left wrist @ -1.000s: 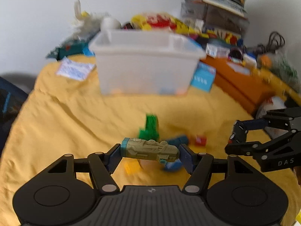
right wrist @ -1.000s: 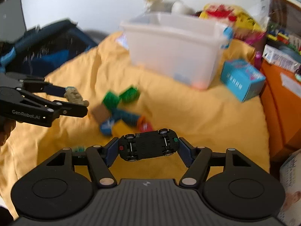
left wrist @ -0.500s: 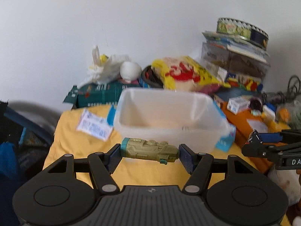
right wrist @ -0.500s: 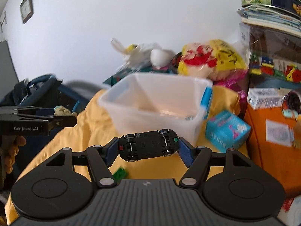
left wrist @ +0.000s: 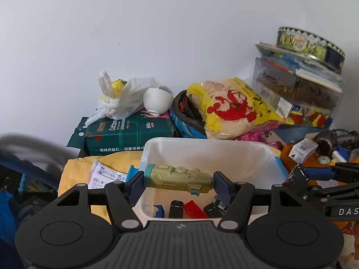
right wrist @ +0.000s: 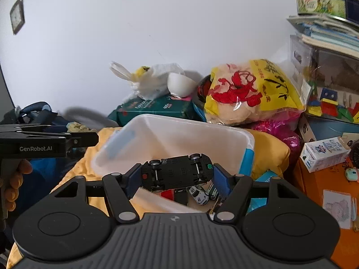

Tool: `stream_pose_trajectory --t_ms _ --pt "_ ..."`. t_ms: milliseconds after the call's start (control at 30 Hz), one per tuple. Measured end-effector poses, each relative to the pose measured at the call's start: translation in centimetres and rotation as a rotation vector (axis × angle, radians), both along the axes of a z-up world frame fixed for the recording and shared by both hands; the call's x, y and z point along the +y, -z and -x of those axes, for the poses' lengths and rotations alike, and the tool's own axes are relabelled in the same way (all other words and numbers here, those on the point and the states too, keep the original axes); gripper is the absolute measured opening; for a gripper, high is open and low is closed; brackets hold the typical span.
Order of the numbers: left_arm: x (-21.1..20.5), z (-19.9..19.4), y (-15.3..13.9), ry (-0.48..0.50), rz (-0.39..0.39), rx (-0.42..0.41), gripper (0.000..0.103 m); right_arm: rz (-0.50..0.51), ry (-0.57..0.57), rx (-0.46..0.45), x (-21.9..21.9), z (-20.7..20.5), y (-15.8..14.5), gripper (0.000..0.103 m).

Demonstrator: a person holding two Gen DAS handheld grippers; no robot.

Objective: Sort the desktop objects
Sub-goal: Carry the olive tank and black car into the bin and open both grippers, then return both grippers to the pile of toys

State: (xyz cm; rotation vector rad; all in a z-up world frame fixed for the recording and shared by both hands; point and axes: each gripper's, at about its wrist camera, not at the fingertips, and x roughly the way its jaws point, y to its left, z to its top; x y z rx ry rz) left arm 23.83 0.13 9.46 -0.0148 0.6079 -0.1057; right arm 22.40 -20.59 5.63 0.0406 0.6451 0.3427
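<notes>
My left gripper point(left wrist: 178, 181) is shut on a tan toy train point(left wrist: 177, 178) with a teal end, held over the near edge of a white plastic bin point(left wrist: 224, 143). My right gripper point(right wrist: 177, 176) is shut on a black toy car point(right wrist: 176, 172), wheels toward the camera, over the same bin point(right wrist: 190, 125). Inside the bin lie small toy cars and a red block point(left wrist: 194, 208); white cars point(right wrist: 198, 194) show in the right wrist view. The left gripper with the train also shows at the left of the right wrist view point(right wrist: 78, 132); the right gripper shows at the right of the left wrist view point(left wrist: 314, 177).
The bin stands on a yellow cloth point(right wrist: 269, 150). Behind it are a green tissue pack point(left wrist: 130, 132), a white bowl point(left wrist: 157, 99), a yellow bag point(left wrist: 233, 109) and stacked boxes with a tin point(left wrist: 309, 42). An orange surface point(right wrist: 318, 190) with a small carton lies to the right.
Both grippers have risen from the yellow cloth and moved forward to the bin, still holding the train and the car. The bin's inside is now visible below them.
</notes>
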Motion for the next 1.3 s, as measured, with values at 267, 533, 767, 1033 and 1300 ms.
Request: stream_pose_trajectory --t_ms 267,533,767,1033,1300 --pt "-0.3 -3.0 0.4 -0.002 -0.033 0.023 0.068 0.059 0.0 0.038 0.5 -3.4 0.4 0.069" --pt "0.2 -3.8 1.4 -0.012 -0.054 0.053 0.07 0.094 0.003 0.024 0.6 -3.9 0.4 0.084" --pt "1.9 3.7 2.7 0.027 -0.03 -0.012 0.07 0.059 -0.07 -0.021 -0.1 2.8 1.5 0.085" --pt "1.5 14.7 10.9 0.09 -0.074 0.11 0.07 0.16 -0.195 0.141 1.5 13.9 10.3 0.069" --pt "1.1 18.3 15.8 0.131 -0.116 0.181 0.057 0.173 -0.226 0.188 4.5 15.8 12.6 0.056"
